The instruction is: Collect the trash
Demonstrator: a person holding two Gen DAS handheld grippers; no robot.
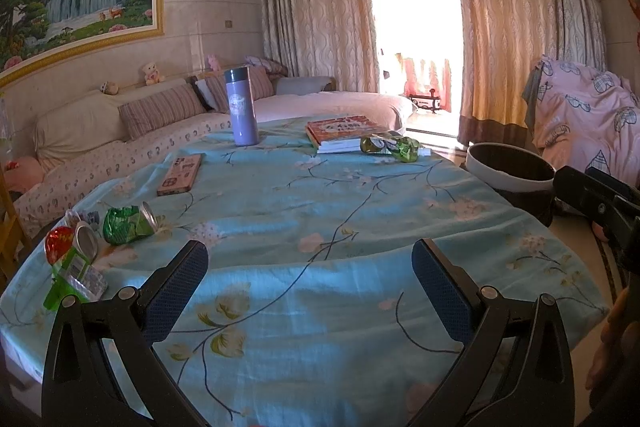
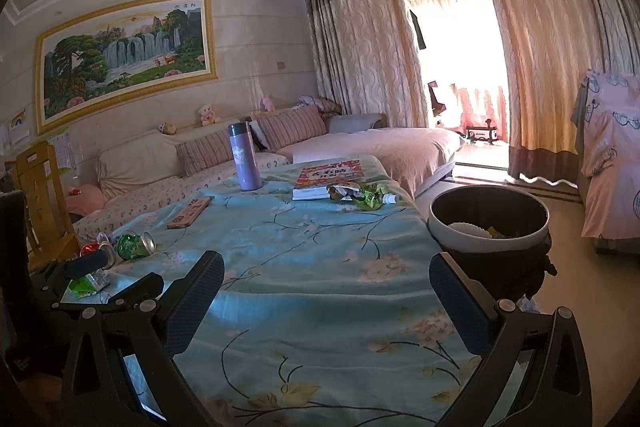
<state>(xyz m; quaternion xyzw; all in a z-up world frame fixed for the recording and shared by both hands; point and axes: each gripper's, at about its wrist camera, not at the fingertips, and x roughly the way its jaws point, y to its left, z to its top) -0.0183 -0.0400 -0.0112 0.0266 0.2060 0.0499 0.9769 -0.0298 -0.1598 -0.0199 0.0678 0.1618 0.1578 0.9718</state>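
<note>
On the left wrist view, a red-and-green wrapper (image 1: 70, 261) lies at 9 o'clock on the blue floral tablecloth (image 1: 320, 211), with a crushed silver can (image 1: 86, 241) touching it and a crushed green can (image 1: 130, 225) just beside, toward 10 o'clock. The left gripper (image 1: 310, 279) hangs at 6 o'clock with its jaws spread wide, released, holding nothing and apart from the cloth litter. A pink phone case (image 1: 180, 174) rests near 10 o'clock, a purple thermos (image 1: 241, 107) stands upright at 11 o'clock, and a stack of books (image 1: 344, 133) sits at 12 o'clock, with a crumpled green bottle (image 1: 394, 147) lying against it. A trash bin (image 1: 510, 169) stands off the table edge at 2 o'clock.

On the right wrist view, the right gripper (image 2: 326, 291) is likewise spread wide and empty above the cloth, at 6 o'clock. The bin (image 2: 488, 223) sits at 3 o'clock just beside the right finger, with scraps inside.
</note>
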